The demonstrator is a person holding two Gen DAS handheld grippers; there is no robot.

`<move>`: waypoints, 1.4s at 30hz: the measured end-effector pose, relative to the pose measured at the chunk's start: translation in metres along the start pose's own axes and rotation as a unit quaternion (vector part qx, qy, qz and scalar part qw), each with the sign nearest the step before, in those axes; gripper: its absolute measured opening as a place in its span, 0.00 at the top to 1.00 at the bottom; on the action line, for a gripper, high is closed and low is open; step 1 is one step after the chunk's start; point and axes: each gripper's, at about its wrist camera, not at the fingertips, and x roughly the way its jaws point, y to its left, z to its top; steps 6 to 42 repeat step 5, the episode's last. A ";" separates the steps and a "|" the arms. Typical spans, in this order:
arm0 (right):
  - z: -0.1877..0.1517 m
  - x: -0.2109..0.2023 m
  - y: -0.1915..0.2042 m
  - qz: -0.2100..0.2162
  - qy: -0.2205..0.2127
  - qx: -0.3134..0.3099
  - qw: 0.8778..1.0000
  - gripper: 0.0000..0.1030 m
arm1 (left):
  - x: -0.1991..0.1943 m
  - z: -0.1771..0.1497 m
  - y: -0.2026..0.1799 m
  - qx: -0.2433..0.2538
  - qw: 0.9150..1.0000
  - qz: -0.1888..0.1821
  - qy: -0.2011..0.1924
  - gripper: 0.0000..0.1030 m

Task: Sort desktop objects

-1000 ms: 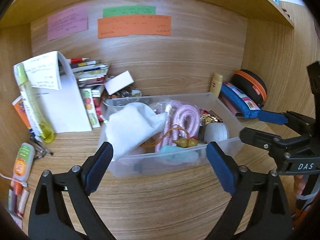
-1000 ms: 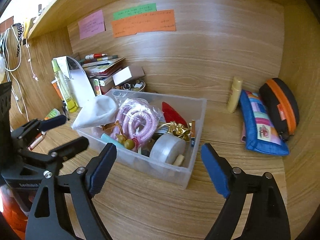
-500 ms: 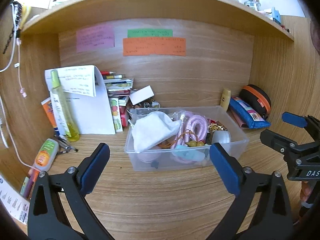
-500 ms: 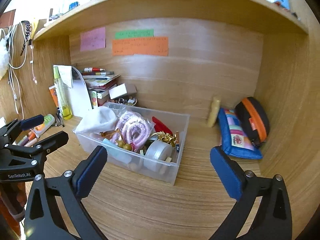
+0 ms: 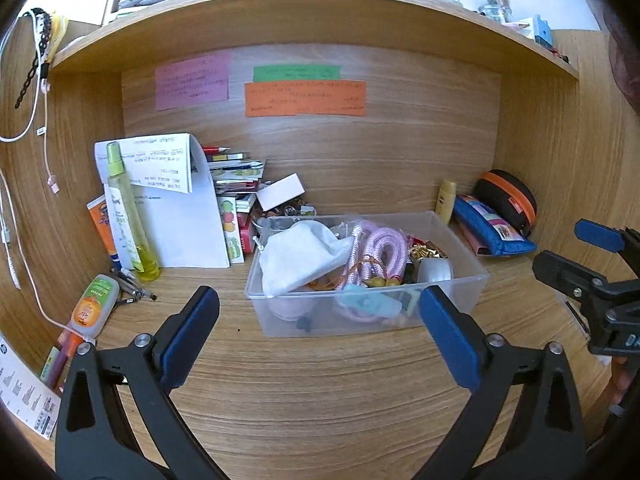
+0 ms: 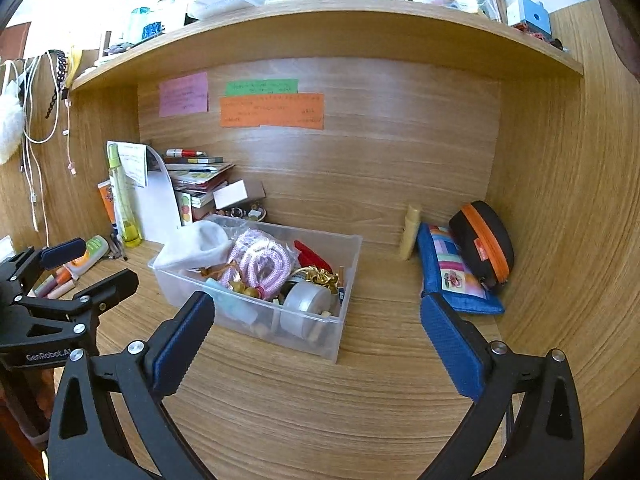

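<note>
A clear plastic bin [image 5: 464,292] stands mid-desk; it also shows in the right wrist view [image 6: 344,280]. It holds a white cloth [image 5: 300,256], a pink coiled rope [image 5: 384,244], a tape roll [image 6: 306,308] and small items. My left gripper [image 5: 320,340] is open and empty, in front of the bin and apart from it. My right gripper [image 6: 316,344] is open and empty, in front of the bin's right end. Each gripper shows in the other's view: the right gripper [image 5: 588,256] and the left gripper [image 6: 92,264].
A blue pouch [image 6: 452,276], a black and orange case [image 6: 484,248] and a yellow tube [image 6: 410,232] lie at the back right. A stack of books [image 5: 236,184], papers, a yellow spray bottle [image 5: 124,216] and an orange tube [image 5: 92,308] fill the left. A shelf hangs overhead.
Both grippers have pulled back and up from the bin, so the whole alcove and the shelf above now show. Both stay open and empty.
</note>
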 end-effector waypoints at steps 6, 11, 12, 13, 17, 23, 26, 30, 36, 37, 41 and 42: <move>-0.002 0.008 -0.003 0.000 0.011 0.004 1.000 0.00 | 0.000 0.000 -0.006 0.014 1.000 -0.001 -0.008 0.02; -0.002 0.008 -0.003 0.000 0.011 0.004 1.000 0.00 | 0.000 0.000 -0.006 0.014 1.000 -0.001 -0.008 0.02; -0.002 0.008 -0.003 0.000 0.011 0.004 1.000 0.00 | 0.000 0.000 -0.006 0.014 1.000 -0.001 -0.008 0.02; -0.002 0.008 -0.003 0.000 0.011 0.004 1.000 0.00 | 0.000 0.000 -0.006 0.014 1.000 -0.001 -0.008 0.02; -0.002 0.008 -0.003 0.000 0.011 0.004 1.000 0.00 | 0.000 0.000 -0.006 0.014 1.000 -0.001 -0.008 0.02; -0.002 0.008 -0.003 0.000 0.011 0.004 1.000 0.00 | 0.000 0.000 -0.006 0.014 1.000 -0.001 -0.008 0.02; -0.002 0.008 -0.003 0.000 0.011 0.004 1.000 0.00 | 0.000 0.000 -0.006 0.014 1.000 -0.001 -0.008 0.02; -0.002 0.008 -0.003 0.000 0.011 0.004 1.000 0.00 | 0.000 0.000 -0.006 0.014 1.000 -0.001 -0.008 0.02; -0.002 0.008 -0.003 0.000 0.011 0.004 1.000 0.00 | 0.000 0.000 -0.006 0.014 1.000 -0.001 -0.008 0.02; -0.002 0.008 -0.003 0.000 0.011 0.004 1.000 0.00 | 0.000 0.000 -0.006 0.014 1.000 -0.001 -0.008 0.02; -0.002 0.008 -0.003 0.000 0.011 0.004 1.000 0.00 | 0.000 0.000 -0.006 0.014 1.000 -0.001 -0.008 0.02; -0.002 0.008 -0.003 0.000 0.011 0.004 1.000 0.00 | 0.000 0.000 -0.006 0.014 1.000 -0.001 -0.008 0.02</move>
